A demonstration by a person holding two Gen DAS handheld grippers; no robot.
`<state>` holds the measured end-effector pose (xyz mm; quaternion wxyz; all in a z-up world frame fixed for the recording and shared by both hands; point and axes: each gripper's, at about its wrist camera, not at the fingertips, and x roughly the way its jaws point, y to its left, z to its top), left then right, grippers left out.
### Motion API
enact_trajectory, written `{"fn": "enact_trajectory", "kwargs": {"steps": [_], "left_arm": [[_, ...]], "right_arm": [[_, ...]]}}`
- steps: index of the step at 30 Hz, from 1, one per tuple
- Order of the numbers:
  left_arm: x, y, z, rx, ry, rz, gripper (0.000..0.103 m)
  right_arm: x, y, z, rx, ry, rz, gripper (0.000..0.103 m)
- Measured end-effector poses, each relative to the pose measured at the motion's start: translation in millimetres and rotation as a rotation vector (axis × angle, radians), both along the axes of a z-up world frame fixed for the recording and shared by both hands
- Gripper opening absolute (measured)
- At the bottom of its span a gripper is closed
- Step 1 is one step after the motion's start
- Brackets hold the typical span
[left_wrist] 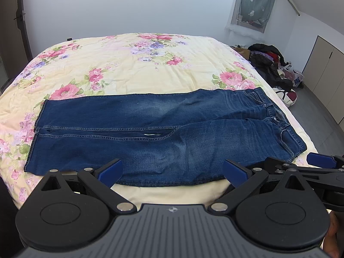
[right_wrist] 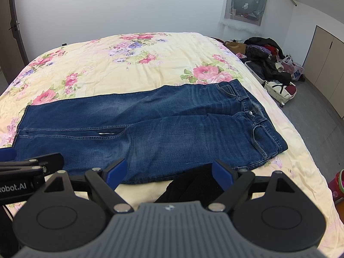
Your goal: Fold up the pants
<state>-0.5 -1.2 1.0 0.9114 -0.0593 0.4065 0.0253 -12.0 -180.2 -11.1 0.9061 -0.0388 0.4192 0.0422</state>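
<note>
Blue jeans (left_wrist: 163,133) laid flat on floral bedspread (left_wrist: 120,64).
Left gripper (left_wrist: 173,172) and right gripper (right_wrist: 169,169) are held wide open, nothing grasped.

Pants (left_wrist: 163,133) lie flat across bed (left_wrist: 129,64), waistband at right, leg hems at left. Both grippers sit at near bed edge, before pants: left gripper (left_wrist: 173,171) left, right gripper (right_wrist: 169,171) right. Clothes pile (left_wrist: 273,64) on floor right of bed.

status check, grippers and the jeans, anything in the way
Left gripper open, right gripper open, both empty at near edge. Jeans flat on bed, unfolded, waistband right. Dark cloth under right gripper.
</note>
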Motion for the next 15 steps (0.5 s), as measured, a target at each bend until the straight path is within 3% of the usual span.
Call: {"fn": "enact_trajectory", "kwargs": {"steps": [15], "left_arm": [[0.5, -5.8, -1.6, 0.000, 0.000, -0.001, 0.103]], "right_arm": [[1.0, -1.0, -2.3, -0.001, -0.002, -0.001, 0.082]]}}
